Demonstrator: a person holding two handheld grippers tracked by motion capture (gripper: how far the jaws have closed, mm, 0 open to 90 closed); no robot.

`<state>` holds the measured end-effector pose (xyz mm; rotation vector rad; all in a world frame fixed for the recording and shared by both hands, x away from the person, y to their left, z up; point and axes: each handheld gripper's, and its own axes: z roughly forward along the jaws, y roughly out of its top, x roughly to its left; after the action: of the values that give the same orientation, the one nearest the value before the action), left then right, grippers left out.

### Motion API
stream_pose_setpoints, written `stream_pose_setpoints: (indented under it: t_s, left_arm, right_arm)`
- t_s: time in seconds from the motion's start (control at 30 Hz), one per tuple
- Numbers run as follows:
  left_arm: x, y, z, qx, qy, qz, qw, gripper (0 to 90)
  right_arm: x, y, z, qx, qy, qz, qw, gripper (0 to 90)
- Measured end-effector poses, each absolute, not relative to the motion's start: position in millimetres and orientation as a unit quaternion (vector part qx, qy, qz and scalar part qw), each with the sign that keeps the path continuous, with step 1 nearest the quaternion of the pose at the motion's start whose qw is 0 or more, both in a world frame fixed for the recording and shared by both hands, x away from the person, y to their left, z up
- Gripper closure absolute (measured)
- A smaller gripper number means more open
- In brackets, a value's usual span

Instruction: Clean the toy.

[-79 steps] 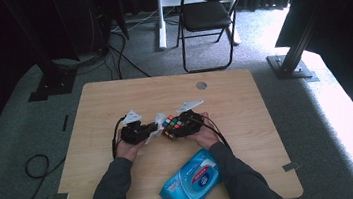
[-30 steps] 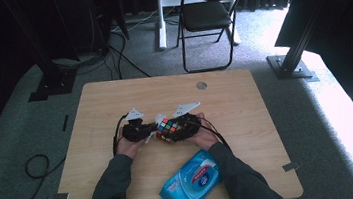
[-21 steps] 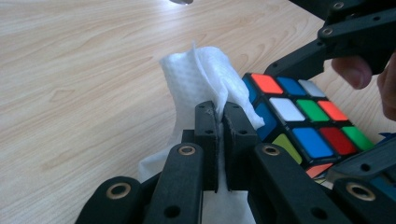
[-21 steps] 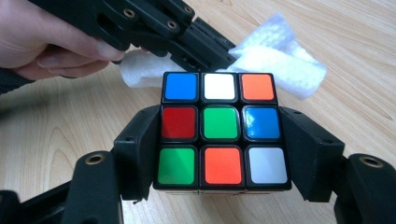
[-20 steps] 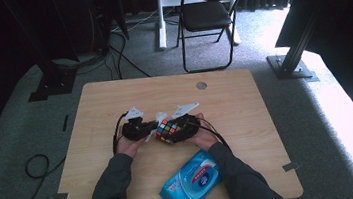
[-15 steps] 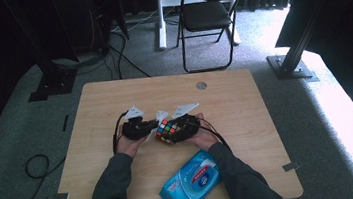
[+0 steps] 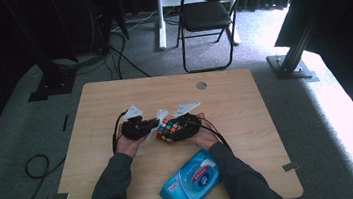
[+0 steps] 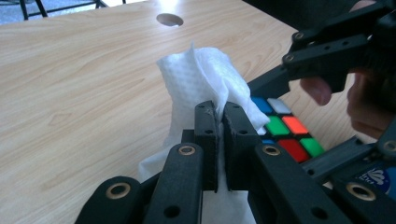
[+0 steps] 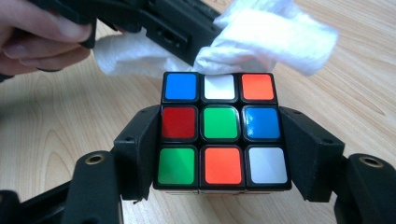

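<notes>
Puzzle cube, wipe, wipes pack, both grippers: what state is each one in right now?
Puzzle cube: scrambled, clamped in the right gripper.
White wipe: crumpled, pinched in the left gripper, against the cube's edge.
Wipes pack: lying flat on the table, untouched.
Left gripper: shut on the wipe.
Right gripper: shut on the cube.

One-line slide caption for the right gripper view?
Right claw clamps a scrambled puzzle cube while a white wipe touches its far edge.
</notes>
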<state>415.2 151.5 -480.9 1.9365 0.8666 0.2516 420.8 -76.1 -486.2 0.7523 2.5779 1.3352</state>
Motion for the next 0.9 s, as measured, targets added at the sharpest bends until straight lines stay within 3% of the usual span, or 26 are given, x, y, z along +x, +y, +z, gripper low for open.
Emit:
stream_pose_setpoints:
  t_s: [0.9]
  left_arm:
    - [411, 168, -508, 0.788, 0.384, 0.082, 0.475, 85.7]
  right_arm:
    - [425, -99, -479, 0.278, 0.832, 0.475, 0.072, 34.3]
